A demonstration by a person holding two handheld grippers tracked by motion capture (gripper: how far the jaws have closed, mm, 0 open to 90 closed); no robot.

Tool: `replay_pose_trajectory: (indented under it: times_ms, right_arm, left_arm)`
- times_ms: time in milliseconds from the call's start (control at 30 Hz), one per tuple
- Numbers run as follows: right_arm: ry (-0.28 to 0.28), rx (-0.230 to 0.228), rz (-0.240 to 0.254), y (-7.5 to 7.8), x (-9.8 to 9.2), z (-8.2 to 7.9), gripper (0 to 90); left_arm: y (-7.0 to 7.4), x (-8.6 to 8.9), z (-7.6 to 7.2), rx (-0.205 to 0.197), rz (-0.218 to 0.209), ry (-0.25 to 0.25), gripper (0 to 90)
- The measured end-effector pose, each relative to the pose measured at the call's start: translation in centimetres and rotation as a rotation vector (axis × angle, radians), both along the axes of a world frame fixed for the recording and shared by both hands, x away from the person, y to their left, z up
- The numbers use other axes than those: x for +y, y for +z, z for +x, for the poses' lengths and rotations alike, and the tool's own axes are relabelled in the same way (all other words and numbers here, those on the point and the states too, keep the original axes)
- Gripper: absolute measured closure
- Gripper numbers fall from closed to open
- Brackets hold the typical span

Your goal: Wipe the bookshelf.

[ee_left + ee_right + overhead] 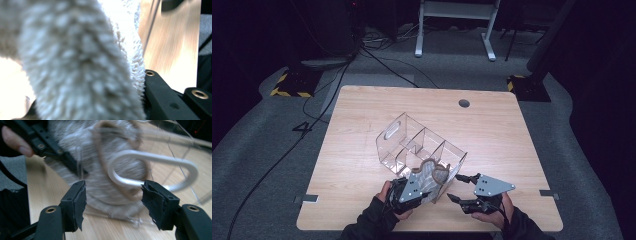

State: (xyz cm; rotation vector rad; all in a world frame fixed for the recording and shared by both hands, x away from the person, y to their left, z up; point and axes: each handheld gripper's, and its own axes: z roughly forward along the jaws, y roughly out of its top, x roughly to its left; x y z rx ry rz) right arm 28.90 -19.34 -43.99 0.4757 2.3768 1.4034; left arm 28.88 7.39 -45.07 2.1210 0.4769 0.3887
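Fleecy pile, cream-grey, is seen packed between the jaws of the left gripper: they are clamped on a plush slipper, held at the near end of a clear acrylic organiser. In the left gripper view the fleece crowds right up against the lens. The right gripper is carried just beside the organiser's near corner, jaws well apart, nothing between them; its pads look worn and frayed.

Handling, as judged: the slipper is light, soft and squashy, not fragile, w/ a tan edge binding that is firmer than the pile. A pinch through the pile compresses and may creep, so the bound rim or heel is the better hold. The organiser is stiff, smooth, prob. slippery and crack-prone, and it appears tipped on the counter; its slot handle or a wall edge is the place to steady it.

Orientation: the slipper's long axis seems to run from the left jaws up and away toward the organiser's compartments; toe vs heel can't be told. The organiser's long axis lies diagonally, far-left to near-right.
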Motion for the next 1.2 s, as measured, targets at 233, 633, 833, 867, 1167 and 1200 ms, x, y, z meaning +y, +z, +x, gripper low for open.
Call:
replay_pose_trajectory:
  times_ms: [233,633,833,867,1167,1200]
  right_arm:
    - [0.012,0.001,-0.009,-0.2,1.2,-0.4,37.2]
    - [0.015,-0.026,-0.009,-0.2,1.6,-0.1,36.7]
    - [0.04,-0.001,-0.048,-0.3,2.0,0.3,37.0]
    - [0.04,-0.004,-0.05,-0.3,2.1,0.3,37.3]
    - [0.051,-0.01,-0.024,0.3,2.6,0.1,35.5]
    - [0.055,-0.011,-0.026,0.3,2.7,0.1,35.6]
  left_arm:
    - [2.3,-2.0,2.5,-0.024,-0.086,-0.005,77.9]
    - [5.3,-4.3,5.3,-0.092,-0.174,0.049,77.9]
    - [6.4,-4.2,5.2,-0.12,-0.173,0.051,77.9]
    - [6.1,-4.1,5.0,-0.123,-0.154,0.053,77.9]
    - [2.2,-2.3,2.1,-0.073,-0.051,0.026,77.9]
    - [1.8,-2.1,1.6,-0.064,-0.05,0.023,77.9]
